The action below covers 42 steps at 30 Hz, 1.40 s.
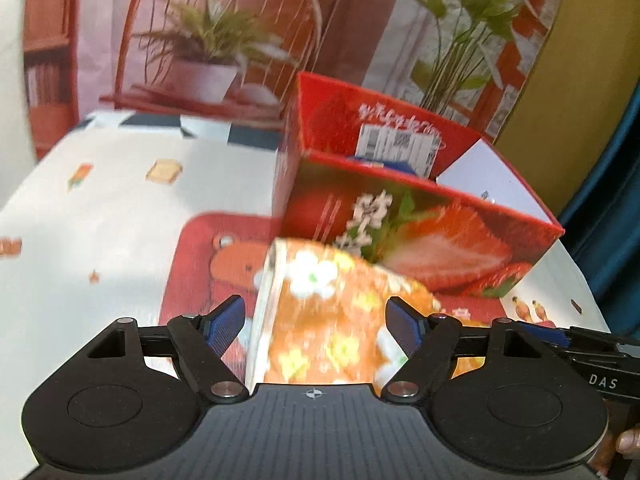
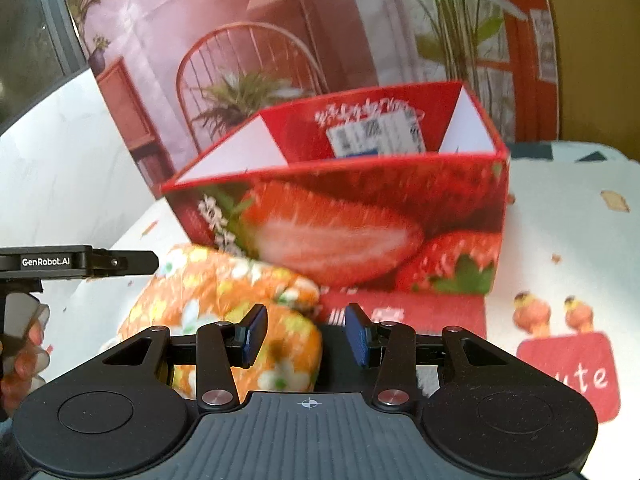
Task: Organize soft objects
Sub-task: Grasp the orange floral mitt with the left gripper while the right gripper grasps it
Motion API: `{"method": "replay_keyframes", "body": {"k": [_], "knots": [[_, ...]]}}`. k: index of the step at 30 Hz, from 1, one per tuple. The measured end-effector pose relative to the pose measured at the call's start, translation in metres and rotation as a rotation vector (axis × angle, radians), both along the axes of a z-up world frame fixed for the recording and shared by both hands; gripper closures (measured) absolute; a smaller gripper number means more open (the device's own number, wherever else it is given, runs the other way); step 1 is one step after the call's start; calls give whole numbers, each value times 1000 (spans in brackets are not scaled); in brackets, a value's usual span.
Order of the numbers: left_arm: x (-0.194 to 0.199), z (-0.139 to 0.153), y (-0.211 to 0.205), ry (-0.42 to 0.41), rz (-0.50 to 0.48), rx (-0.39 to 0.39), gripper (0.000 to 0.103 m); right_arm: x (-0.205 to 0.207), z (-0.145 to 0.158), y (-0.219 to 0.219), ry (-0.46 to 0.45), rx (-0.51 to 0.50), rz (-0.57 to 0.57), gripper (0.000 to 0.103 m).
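Observation:
An orange cloth with white and yellow flowers [image 1: 328, 312] lies folded in front of a red strawberry-printed box [image 1: 420, 216]. My left gripper [image 1: 316, 330] is open, its blue pads either side of the cloth, which fills the gap. In the right wrist view the same cloth [image 2: 224, 300] lies bunched at the lower left of the box [image 2: 360, 208]. My right gripper [image 2: 306, 334] is open, its left finger over the cloth's right edge, nothing between the pads. The box is open on top with a labelled packet [image 2: 376, 132] inside.
A white tablecloth [image 1: 100, 216] with small prints and a red bear patch [image 1: 208, 264] covers the table. A printed backdrop with chair and plants [image 1: 216, 40] stands behind the box. The left gripper's body [image 2: 80, 262] shows at the left of the right wrist view.

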<state>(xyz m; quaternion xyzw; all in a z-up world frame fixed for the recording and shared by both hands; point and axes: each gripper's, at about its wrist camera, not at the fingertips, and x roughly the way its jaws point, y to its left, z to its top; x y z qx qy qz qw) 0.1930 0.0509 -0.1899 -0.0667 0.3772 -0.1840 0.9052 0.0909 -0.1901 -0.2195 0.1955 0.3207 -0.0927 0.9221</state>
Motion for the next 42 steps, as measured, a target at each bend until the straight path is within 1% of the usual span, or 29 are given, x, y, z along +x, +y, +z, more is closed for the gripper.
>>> {"method": "replay_keyframes", "body": {"k": [4,6,8,10,16,21,24,25,26,30,37,39,41,42], "knots": [[-7,-11,3,25,13,-23,26,0,-8,-1,26,45,-4,63],[-9,-17,4,44,13,-44,31,0,-11,1,33,65,2,62],[-12,-22,3,50,16,-46,35,0,-15,2,41,93,8,62],[-15,-27,3,56,16,-47,36,1,-18,2,47,118,11,62],[-21,-38,7,96,32,-88,36,0,-21,1,49,143,9,63],[-25,-41,6,107,33,-100,36,1,-21,4,55,121,20,67],[-26,-43,8,107,38,-108,36,2,-21,4,61,104,21,73],[-25,-43,9,110,43,-112,36,2,-22,4,62,94,19,77],[-25,-44,11,112,48,-114,36,2,-22,4,64,84,18,79],[-25,-45,14,106,80,-98,34,1,-24,4,72,73,16,81],[-19,-52,18,156,85,-175,36,0,-28,5,90,74,5,81],[-20,-50,18,141,80,-167,42,0,-28,5,91,76,2,80],[-22,-46,16,118,72,-149,52,0,-28,5,92,74,2,81],[-23,-44,16,103,71,-136,55,-1,-27,6,91,73,2,81]]}}
